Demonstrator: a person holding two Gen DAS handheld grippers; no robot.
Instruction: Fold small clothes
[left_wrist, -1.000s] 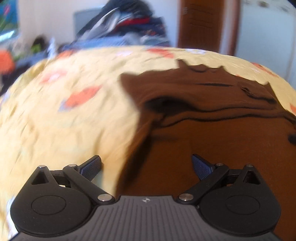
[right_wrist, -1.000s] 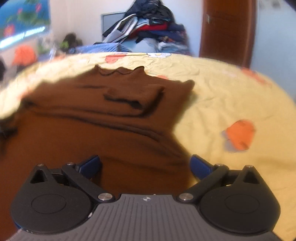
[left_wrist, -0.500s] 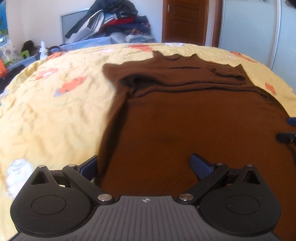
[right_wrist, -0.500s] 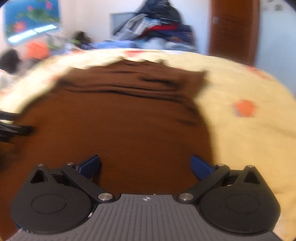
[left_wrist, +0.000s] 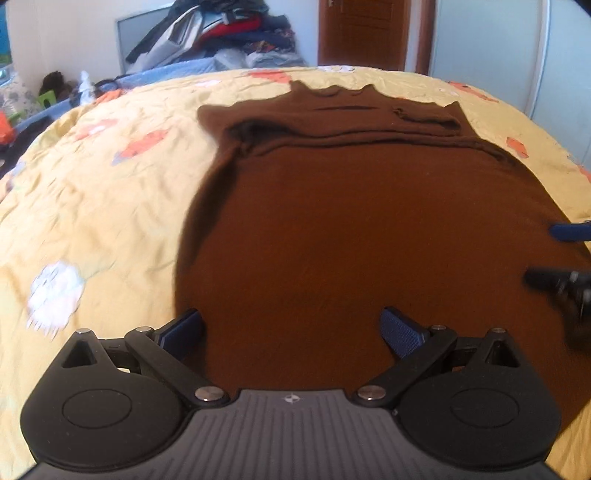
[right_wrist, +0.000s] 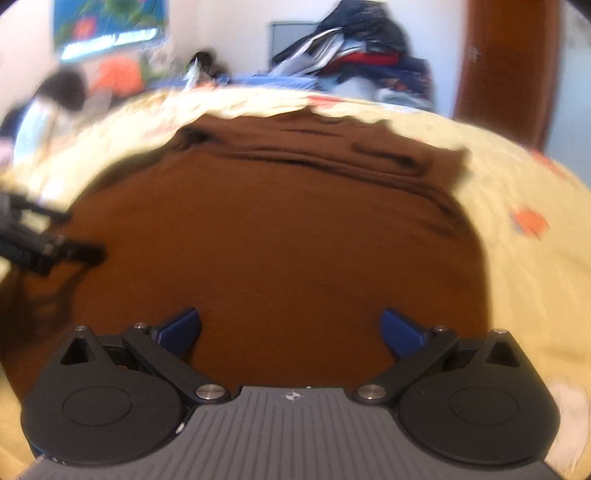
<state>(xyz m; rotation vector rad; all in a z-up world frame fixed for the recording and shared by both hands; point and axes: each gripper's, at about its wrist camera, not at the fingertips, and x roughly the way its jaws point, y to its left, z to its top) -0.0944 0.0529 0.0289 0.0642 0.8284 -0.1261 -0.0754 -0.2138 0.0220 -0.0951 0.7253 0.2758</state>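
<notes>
A brown garment (left_wrist: 362, 221) lies flat on the yellow bedspread (left_wrist: 92, 192), its sleeves folded in across the far end near the collar. It also fills the right wrist view (right_wrist: 280, 236). My left gripper (left_wrist: 291, 330) is open and empty, low over the garment's near left edge. My right gripper (right_wrist: 291, 328) is open and empty over the garment's near right part. The right gripper's fingers (left_wrist: 565, 232) show at the right edge of the left wrist view. The left gripper's fingers (right_wrist: 74, 253) show at the left edge of the right wrist view.
A heap of clothes (left_wrist: 221, 33) is piled beyond the bed's far side. A wooden door (left_wrist: 364, 33) and a white wardrobe (left_wrist: 517, 48) stand at the back right. Clutter (right_wrist: 74, 92) sits off the bed's left side.
Both grippers have drawn back toward the garment's near hem and come lower. The garment now fills more of both views. Both stay open and empty.
</notes>
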